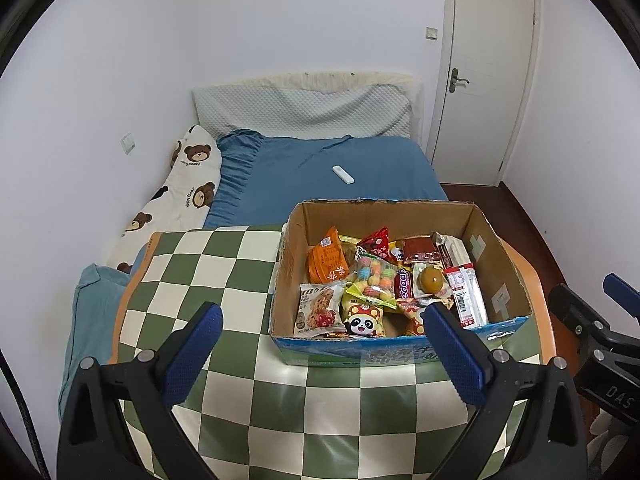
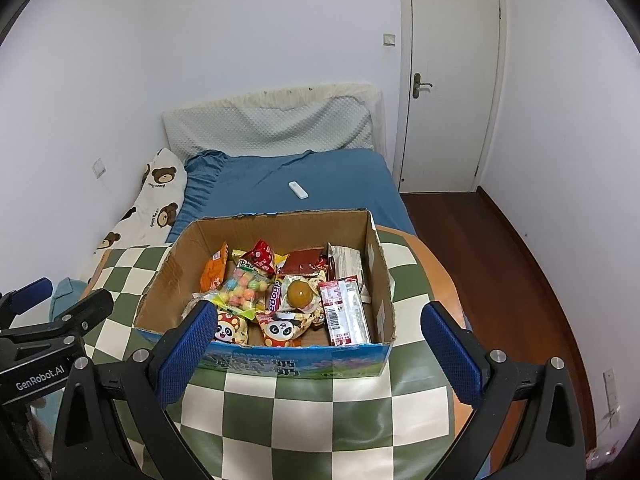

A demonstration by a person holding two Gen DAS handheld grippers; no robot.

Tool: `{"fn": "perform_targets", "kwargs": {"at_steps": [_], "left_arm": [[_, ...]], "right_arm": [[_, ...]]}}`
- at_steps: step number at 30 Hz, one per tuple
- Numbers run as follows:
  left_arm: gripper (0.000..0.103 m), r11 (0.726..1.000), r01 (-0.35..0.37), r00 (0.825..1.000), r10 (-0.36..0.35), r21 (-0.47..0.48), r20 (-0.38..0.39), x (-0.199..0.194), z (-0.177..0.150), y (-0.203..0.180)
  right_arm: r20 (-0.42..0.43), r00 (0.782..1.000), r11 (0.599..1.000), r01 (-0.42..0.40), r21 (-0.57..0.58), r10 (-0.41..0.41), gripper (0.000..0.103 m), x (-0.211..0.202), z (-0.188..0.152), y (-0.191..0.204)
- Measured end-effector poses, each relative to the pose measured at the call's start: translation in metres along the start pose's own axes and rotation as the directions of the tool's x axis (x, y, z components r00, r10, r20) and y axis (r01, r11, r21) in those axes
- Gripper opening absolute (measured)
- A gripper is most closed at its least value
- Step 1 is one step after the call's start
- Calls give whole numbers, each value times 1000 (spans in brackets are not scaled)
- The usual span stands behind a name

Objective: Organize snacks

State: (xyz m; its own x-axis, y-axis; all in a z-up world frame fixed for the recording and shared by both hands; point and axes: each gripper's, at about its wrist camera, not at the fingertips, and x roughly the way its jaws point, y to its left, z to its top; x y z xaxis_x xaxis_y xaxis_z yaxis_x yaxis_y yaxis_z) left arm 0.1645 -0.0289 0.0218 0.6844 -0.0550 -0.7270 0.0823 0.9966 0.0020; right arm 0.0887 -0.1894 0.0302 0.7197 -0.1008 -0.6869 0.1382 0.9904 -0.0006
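Note:
An open cardboard box [image 1: 496, 264] [image 2: 168, 280] full of snack packets stands on the green-and-cream checkered table [image 1: 240, 280] [image 2: 320, 408]. Inside lie an orange packet [image 1: 326, 260], a bag of coloured candy balls [image 1: 374, 276] [image 2: 244, 288], panda packets [image 1: 362, 320] [image 2: 280, 330], a cereal bar [image 1: 318, 312] and a red-and-white pack [image 1: 466, 292] [image 2: 346, 312]. My left gripper [image 1: 322, 320] is open and empty, hovering before the box's near left corner. My right gripper [image 2: 320, 320] is open and empty, before the box's near wall. Each gripper's side shows in the other's view.
A bed with a blue sheet [image 1: 340, 176] [image 2: 320, 184] lies behind the table, a white remote [image 1: 343, 175] [image 2: 298, 190] on it. A bear-print pillow [image 1: 188, 184] rests by the left wall. A closed white door [image 2: 448, 80] and wooden floor [image 2: 500, 260] are at the right.

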Motion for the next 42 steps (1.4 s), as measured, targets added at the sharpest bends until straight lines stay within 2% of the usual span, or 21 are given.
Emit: {"fn": "perform_targets", "kwargs": {"at_steps": [27,42], "left_arm": [[103,1000,20,1000,-21,-9,-6,-6,-2,-3],[103,1000,2,1000,-2,11,6,-10,1,-3]], "right_arm": [[-14,1000,1000,7,18,-6,103,-4,-7,0],[-11,1000,1000,16,19,-16,103,-6,-9,0]]}}
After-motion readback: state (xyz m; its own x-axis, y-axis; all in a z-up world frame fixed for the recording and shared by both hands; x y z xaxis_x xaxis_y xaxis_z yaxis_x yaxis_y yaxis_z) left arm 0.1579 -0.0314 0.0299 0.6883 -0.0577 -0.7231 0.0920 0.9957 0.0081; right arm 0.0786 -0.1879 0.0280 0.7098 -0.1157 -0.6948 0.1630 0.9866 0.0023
